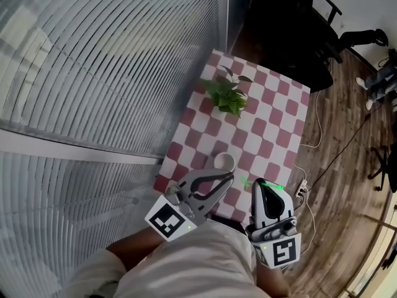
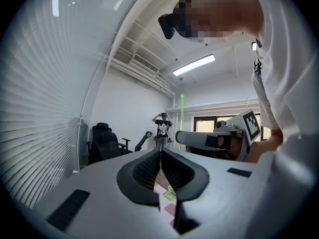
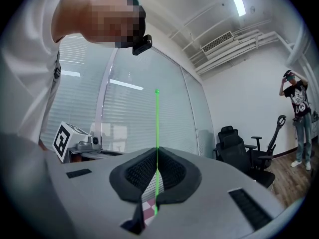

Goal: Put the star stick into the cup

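At lower centre of the head view, the left gripper [image 1: 228,179] reaches over the near edge of the checked table [image 1: 267,123]. Its own view shows the fingers pressed together with nothing between them. Its tip lies just below the white cup [image 1: 222,156], which stands upright and looks empty near that edge. Just right of the cup is the green star stick [image 1: 248,182], off the cloth and lying roughly level, its star end toward the cup. Further right, the right gripper [image 1: 264,185] has the stick pinched across its tip. In its own view the thin shaft runs straight up between the closed pads. So the pickup looks done. What remains is bringing the stick over the cup's mouth, tipping it end down, lowering it in and letting go.
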Demonstrator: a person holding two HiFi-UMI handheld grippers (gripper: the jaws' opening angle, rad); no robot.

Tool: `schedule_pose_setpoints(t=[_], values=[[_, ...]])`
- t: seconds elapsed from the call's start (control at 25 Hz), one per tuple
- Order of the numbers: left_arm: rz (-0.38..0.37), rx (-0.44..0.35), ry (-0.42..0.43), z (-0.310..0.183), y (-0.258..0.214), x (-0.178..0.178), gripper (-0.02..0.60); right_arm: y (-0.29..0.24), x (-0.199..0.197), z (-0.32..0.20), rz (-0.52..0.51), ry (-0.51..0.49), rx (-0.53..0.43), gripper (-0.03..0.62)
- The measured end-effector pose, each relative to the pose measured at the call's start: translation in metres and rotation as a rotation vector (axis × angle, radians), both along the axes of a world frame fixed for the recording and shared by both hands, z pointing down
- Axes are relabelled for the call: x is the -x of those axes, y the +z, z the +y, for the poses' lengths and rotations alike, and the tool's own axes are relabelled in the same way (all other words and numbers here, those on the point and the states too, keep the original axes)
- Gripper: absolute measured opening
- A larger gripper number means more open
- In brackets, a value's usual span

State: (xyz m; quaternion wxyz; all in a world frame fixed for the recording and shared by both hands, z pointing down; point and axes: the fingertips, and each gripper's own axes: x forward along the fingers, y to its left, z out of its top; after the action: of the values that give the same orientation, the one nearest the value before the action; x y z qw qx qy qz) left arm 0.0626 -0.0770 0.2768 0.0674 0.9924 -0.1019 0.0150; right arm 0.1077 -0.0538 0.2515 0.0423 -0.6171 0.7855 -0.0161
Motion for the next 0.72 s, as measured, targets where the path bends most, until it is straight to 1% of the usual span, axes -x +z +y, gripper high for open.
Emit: schedule_pose_setpoints(t=[0.2,0.4,0.56,0.72], values=[[0.007,0.01,-0.004,-0.007,0.014,0.001,0.038,0.015,-0.002,-0.01,-0.005,0.001,0.006,0.032],[-0.033,0.009,-0.012,-0.013,0.033,0.004,0.038,0.03,-0.004,-0.013,-0.018,0.003,0.015,0.032],[-0.027,0.005,-0.023,-0.02,0.042,0.007,0.037,0.041,-0.003,-0.018,-0.019,-0.001,0.016,0.032],[-0.038,0.008,-0.033,-0.022,0.054,0.01,0.038,0.054,-0.001,-0.022,-0.028,-0.007,0.025,0.032]])
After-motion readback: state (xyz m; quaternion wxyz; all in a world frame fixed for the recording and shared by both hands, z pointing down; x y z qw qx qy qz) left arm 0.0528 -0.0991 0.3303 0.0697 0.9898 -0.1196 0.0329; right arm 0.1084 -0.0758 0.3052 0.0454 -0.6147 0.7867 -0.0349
